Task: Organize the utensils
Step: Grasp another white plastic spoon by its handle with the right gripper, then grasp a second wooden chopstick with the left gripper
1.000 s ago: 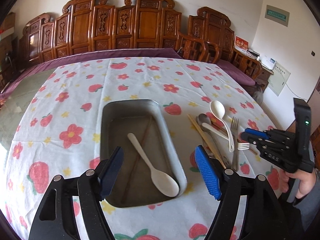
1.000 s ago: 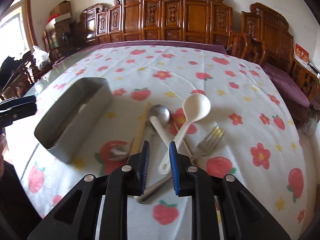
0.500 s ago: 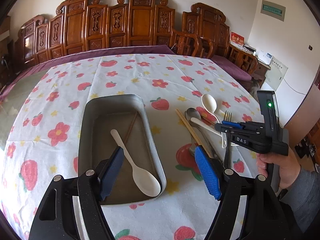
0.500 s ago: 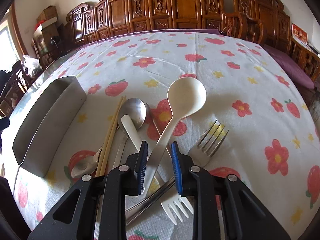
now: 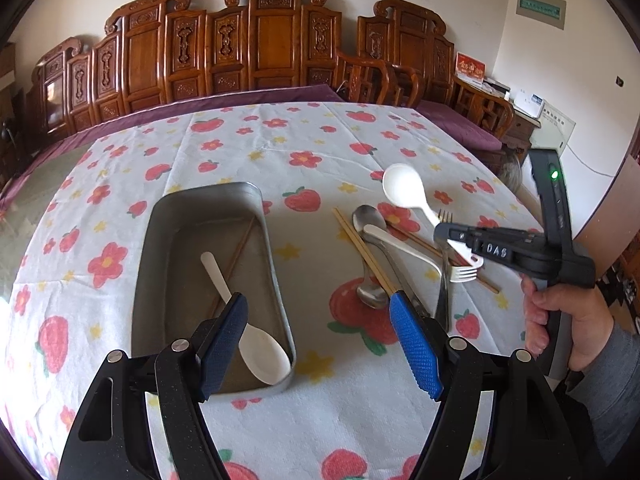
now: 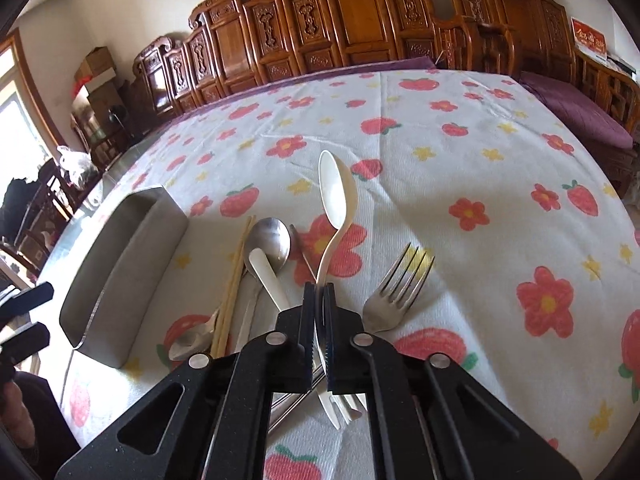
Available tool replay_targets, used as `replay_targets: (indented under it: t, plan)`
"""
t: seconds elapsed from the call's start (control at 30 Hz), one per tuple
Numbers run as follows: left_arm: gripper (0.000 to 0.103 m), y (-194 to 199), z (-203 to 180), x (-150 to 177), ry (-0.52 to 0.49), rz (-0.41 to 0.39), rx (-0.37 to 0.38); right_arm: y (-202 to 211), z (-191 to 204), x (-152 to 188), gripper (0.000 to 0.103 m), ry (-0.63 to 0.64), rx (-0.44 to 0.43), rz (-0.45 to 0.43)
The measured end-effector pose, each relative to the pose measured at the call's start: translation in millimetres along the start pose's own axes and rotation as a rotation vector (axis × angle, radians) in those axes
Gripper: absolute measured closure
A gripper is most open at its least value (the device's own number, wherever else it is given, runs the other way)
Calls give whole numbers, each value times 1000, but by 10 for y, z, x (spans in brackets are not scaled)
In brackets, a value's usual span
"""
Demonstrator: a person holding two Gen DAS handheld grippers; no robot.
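Right tongs (image 6: 319,300) just closed, pads pinched on the handle of a white spoon (image 6: 335,196); its bowl sticks out ahead, tipped on edge and raised off the cloth. In the left wrist view the same spoon (image 5: 404,190) stands up out of the right tongs (image 5: 454,238), bowl high over the pile. A hand (image 5: 564,320) in a grey sleeve holds that tool.

Left tongs (image 5: 316,336) wide open, nothing between the blue pads (image 5: 414,344); they hang over the near end of the tray (image 5: 160,240) and the cloth just beside it.

Tray is a metal rectangle on the left of the desk (image 5: 280,148). In it lie a second white spoon (image 5: 256,340), bowl toward the near end, and one thin brown chopstick (image 5: 240,248) running lengthwise under the handle.

Pile just right of the tray: a pair of chopsticks (image 6: 234,280), a steel spoon (image 6: 270,242) bowl up, a white handle (image 6: 268,276) lying across that bowl, a steel fork (image 6: 396,288) with tines pointing away, to the right of the tongs. A smaller steel spoon (image 6: 192,340) lies nearer, bowl toward the tray. A white plastic fork (image 5: 464,272) shows below the right tongs in the left view, touching the pile.

Desk carries a white cloth with strawberries and flowers. Carved wooden chairs (image 6: 360,28) line the far side.
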State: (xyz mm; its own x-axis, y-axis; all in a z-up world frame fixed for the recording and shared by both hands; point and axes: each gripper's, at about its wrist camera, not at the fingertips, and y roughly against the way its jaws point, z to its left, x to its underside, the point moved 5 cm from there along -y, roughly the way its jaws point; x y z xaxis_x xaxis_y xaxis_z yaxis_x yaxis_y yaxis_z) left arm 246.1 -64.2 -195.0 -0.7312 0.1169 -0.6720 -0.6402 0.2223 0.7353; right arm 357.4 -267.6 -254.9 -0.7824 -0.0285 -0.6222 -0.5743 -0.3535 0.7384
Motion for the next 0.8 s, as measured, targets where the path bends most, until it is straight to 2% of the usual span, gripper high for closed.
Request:
replay_targets:
  t: [0.17,0.4,0.7,0.8]
  plan:
    - [33,-61,-136,109,13,36,7,219,-25,60,98,-15,-11,-27]
    - [33,-292,-413,209,-24,99,5,422,-95,159,98,-50,-11,-38]
    - [44,-746,-582,312,-2,203,-3,378,-80,204,98,-38,-22,-20]
    - [45,-848,-598,326,14,223,-7,366,-70,196,98,-36,-28,-20]
